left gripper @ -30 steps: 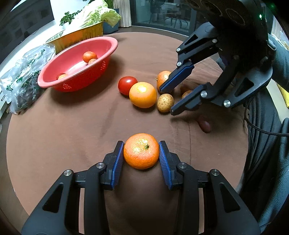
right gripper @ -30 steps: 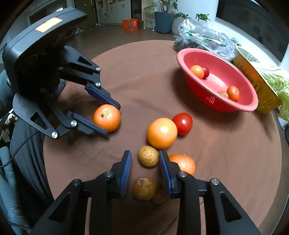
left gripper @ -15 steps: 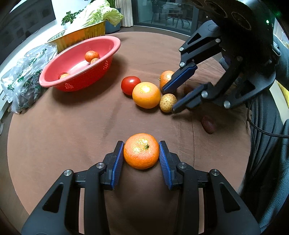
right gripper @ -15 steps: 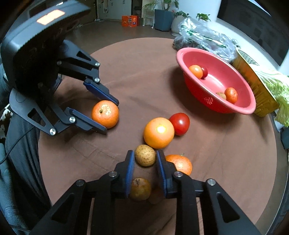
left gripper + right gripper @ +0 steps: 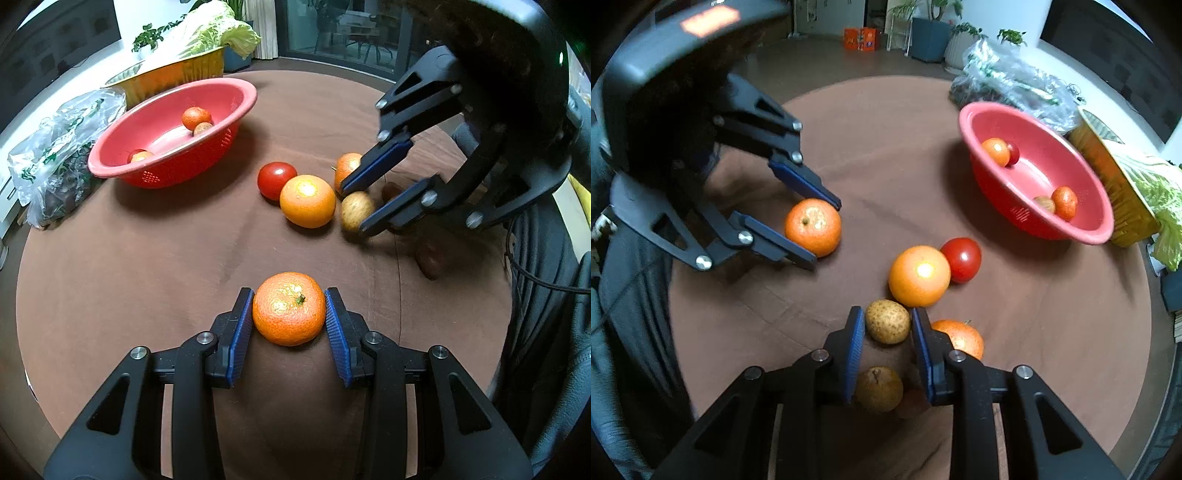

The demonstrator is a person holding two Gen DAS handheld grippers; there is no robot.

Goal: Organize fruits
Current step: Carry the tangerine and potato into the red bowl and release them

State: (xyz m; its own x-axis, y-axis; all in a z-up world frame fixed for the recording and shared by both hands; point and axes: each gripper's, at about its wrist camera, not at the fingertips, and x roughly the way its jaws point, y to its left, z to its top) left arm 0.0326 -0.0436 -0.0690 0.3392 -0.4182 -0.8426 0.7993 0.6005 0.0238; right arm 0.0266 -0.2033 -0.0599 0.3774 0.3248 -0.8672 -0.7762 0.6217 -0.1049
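Note:
My left gripper [image 5: 289,310] is shut on a mandarin [image 5: 289,308], held just above the brown table; it also shows in the right wrist view [image 5: 813,232]. My right gripper [image 5: 887,325] is shut on a small tan round fruit [image 5: 887,321], also seen in the left wrist view [image 5: 355,210]. Next to it lie a large orange [image 5: 919,276], a red tomato [image 5: 962,259], another mandarin [image 5: 960,338] and a brown pear-like fruit [image 5: 878,388]. The red colander [image 5: 1034,229] holds several small fruits.
A yellow basin with a cabbage [image 5: 173,70] stands behind the colander [image 5: 166,173]. A plastic bag of greens [image 5: 55,155] lies at the table's left edge. A dark brown fruit [image 5: 430,260] lies near my right gripper [image 5: 354,208]. The round table edge [image 5: 22,258] is close.
My right gripper has closed on the small tan fruit and lifted slightly. My left gripper has risen a little with the mandarin held.

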